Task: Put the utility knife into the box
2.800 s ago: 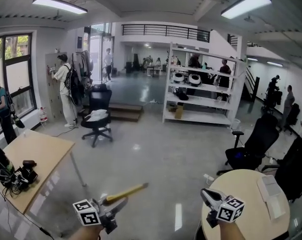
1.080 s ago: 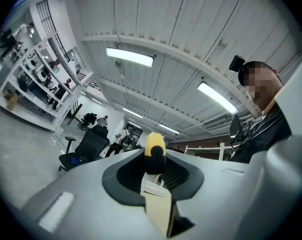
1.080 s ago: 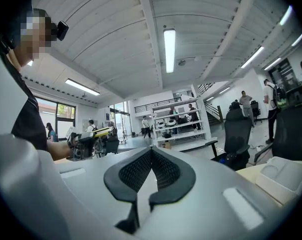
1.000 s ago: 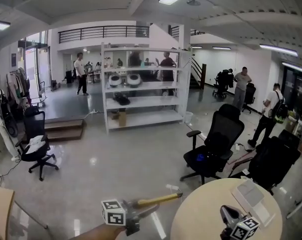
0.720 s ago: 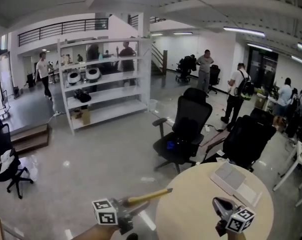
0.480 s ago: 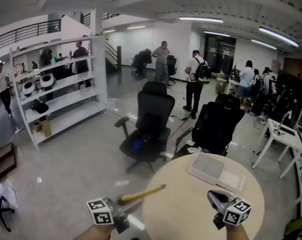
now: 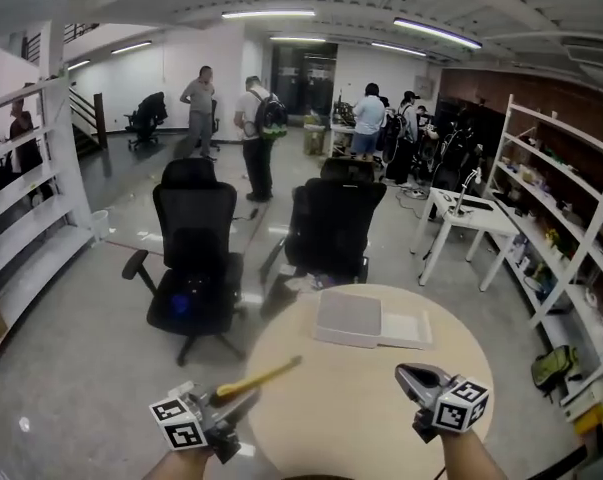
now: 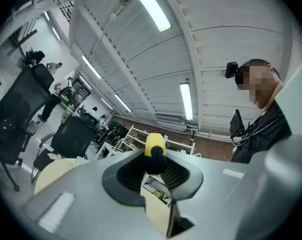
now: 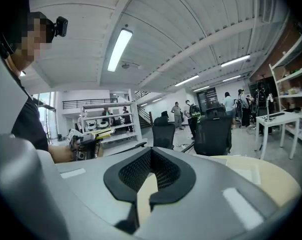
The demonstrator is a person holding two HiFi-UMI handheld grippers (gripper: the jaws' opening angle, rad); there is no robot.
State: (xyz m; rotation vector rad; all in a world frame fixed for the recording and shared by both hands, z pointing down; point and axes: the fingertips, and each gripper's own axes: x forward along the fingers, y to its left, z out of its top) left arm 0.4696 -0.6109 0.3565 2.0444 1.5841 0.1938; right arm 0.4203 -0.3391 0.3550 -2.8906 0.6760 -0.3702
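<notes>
Since the left gripper (image 7: 227, 399) pinches the knife (image 7: 258, 377) by one end only, head view risk: the long yellow body may pivot or slip before reaching the box (image 7: 348, 318), which sits well apart at the far side of the table (image 7: 321, 413). Count: one knife, one box, one table. Left gripper view: jaws clamp the knife's end. Right gripper view: right gripper (image 9: 152, 154) pressed together, empty, so no backup catch.

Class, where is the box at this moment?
In the head view the box lies at the round table's far edge, centre-right, just before the black office chairs.
</notes>
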